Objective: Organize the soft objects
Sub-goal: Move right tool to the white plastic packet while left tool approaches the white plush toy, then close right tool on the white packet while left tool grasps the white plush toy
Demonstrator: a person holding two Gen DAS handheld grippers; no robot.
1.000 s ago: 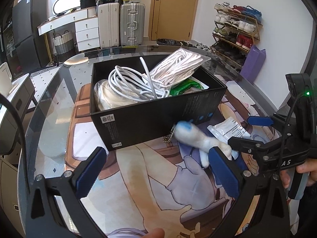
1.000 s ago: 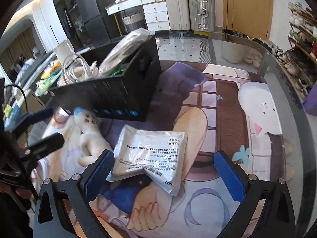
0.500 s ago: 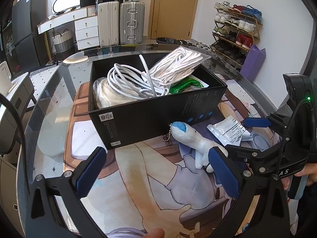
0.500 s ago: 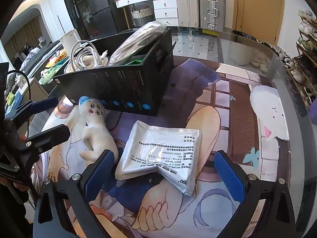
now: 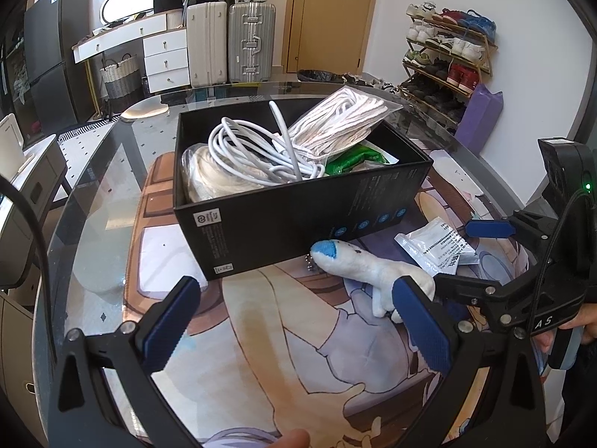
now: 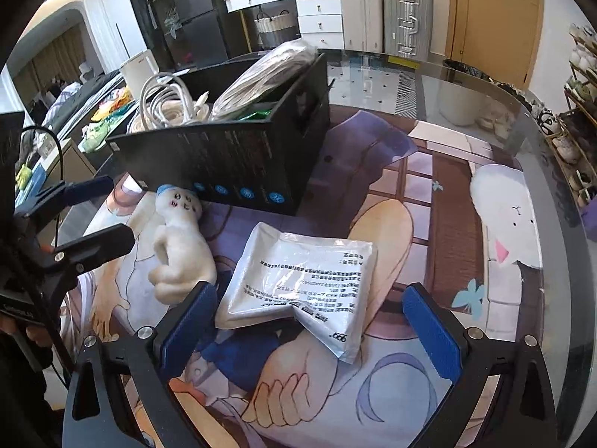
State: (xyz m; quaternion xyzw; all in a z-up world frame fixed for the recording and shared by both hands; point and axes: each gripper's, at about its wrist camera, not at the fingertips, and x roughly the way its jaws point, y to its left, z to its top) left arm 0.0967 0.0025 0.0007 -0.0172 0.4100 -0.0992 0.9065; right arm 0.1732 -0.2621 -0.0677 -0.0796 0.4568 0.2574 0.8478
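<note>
A black box (image 5: 298, 205) on the printed mat holds a white cable coil (image 5: 253, 153), bagged white rope (image 5: 335, 123) and a green packet (image 5: 350, 158). A white plush toy with a blue tip (image 5: 365, 272) lies on the mat against the box's front. My left gripper (image 5: 294, 328) is open and empty, its right finger beside the toy's legs. A white plastic packet (image 6: 302, 280) lies flat just ahead of my right gripper (image 6: 309, 332), which is open and empty. The plush toy (image 6: 179, 246) lies left of the packet, with the left gripper (image 6: 100, 216) beside it.
The mat covers a round glass table (image 6: 466, 89) whose edge curves along the right. The black box (image 6: 238, 156) stands behind the packet. Suitcases (image 5: 231, 41), drawers and a shoe rack (image 5: 447, 56) stand on the floor beyond. The right gripper (image 5: 462, 257) reaches in from the right, held by a hand.
The plush toy was blurred in motion a second ago and now lies still in front of the box. My right gripper has shifted so the packet sits more centred between its fingers.
</note>
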